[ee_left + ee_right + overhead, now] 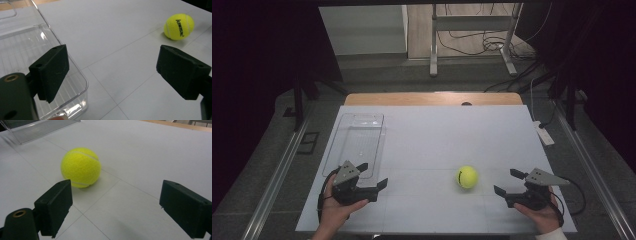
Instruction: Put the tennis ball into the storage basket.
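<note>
From the high view, you've got the tennis ball (467,177) sitting on the white table (437,135), toward the near edge and a bit right of the middle. Your right gripper (506,181) is parked just to the right of it, pointing at the ball, jaws spread wide with nothing in them. Your left gripper (373,174) is over on the left, well apart from the ball, right at the near end of the clear plastic tray (357,142). Its jaws are wide apart too, holding nothing.

In the left gripper view, your two black jaws stand far apart with only bare table between them. One jaw hangs over the near corner of the tray (30,50), which looks empty. The ball (179,26) is off at the top right, farther out on the table, with black lettering on it.

In the right gripper view, the ball (81,167) is close ahead, resting on the table (150,157) just beyond the left-hand jaw, not touching it as far as I can tell. Jaws are wide open here as well. The tray's edge (37,130) peeks in at the top left.
</note>
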